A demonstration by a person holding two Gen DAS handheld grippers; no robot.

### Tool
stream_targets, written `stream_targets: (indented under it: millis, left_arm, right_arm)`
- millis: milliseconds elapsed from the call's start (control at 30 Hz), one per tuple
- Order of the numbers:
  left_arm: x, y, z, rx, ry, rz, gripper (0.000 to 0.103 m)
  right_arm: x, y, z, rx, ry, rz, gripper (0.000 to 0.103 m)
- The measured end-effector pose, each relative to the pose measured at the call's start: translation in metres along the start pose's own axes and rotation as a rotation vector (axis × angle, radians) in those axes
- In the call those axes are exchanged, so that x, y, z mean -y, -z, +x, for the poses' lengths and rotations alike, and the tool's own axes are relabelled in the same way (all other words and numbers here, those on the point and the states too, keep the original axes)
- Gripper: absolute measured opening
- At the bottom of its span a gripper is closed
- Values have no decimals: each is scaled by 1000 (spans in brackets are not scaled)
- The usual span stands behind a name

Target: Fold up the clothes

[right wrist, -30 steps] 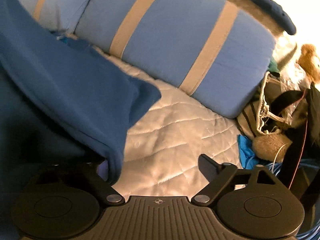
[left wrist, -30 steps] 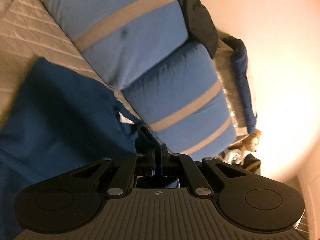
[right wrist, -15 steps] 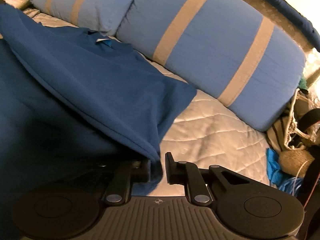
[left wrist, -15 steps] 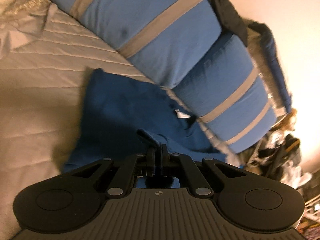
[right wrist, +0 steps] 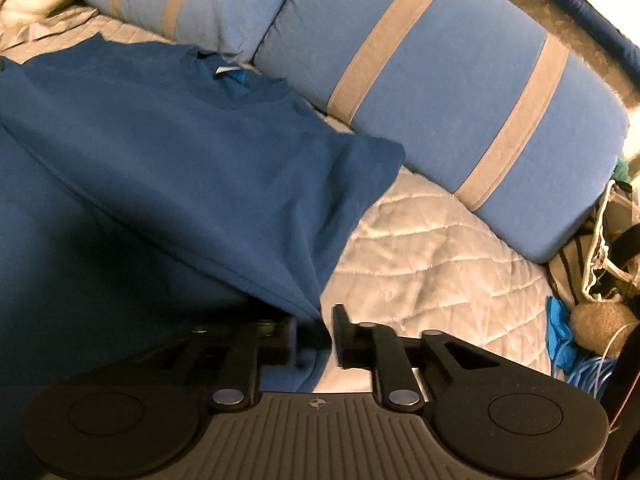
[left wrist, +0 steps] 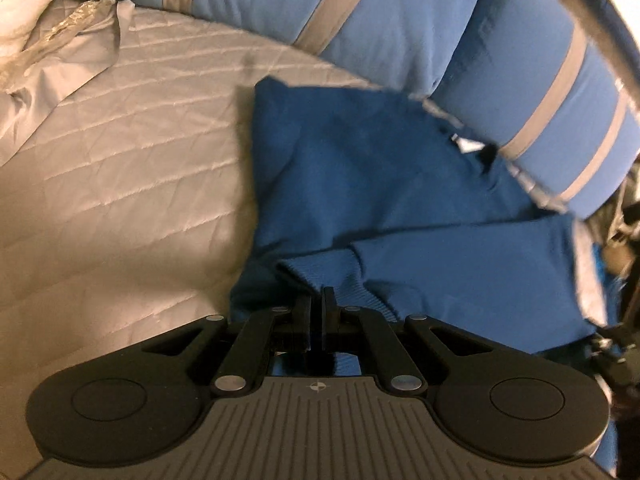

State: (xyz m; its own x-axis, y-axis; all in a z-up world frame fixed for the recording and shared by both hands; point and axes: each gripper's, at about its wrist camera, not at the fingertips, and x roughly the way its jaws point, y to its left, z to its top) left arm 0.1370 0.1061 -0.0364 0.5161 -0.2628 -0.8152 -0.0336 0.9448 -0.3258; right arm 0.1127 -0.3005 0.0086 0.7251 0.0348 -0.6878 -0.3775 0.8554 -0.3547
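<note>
Lower now, the left gripper (left wrist: 318, 300) pinches the blue shirt (left wrist: 360, 168); its white neck label (right wrist: 226, 70) is unreadable. The right gripper (right wrist: 316, 330) has just opened a little, cloth loose between.

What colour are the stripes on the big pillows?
The stripes are tan-grey, running across the light blue pillows. The right wrist view shows them best.

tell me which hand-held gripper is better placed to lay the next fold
Left: the left hand-held gripper is shut on the blue shirt's ribbed edge. The right hand-held gripper stands slightly open, cloth loose between.
</note>
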Motion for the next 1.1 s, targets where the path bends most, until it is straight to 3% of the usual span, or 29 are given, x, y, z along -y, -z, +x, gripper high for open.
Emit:
stream_targets:
  millis: [167,367,500,633,733,833,933,1100]
  left_arm:
    - [-1,4,0,21,-1,25,9]
    - [3,7,-7,58,-10,37,16]
    - [16,10,-21,130,-64,68,34]
    - [31,12,-43,220,-83,114,37]
    - [43,19,-63,267,-78,152,44]
    - [54,35,-84,306,-57,196,57]
    - [63,56,-96,347,-62,250,71]
    - [70,86,-93,396,-169,263,75]
  right_arm:
    - [11,20,-15,-8,19,10,58]
    - [21,26,-44,31,35,30,80]
    - [32,17,-51,92,9,159,87]
    - [36,3,-34,113,22,275,90]
    - [33,3,-11,65,24,291,90]
    - [28,8,15,-52,59,262,92]
    - [31,4,16,-61,73,293,94]
    - [44,-24,5,47,76,338,94]
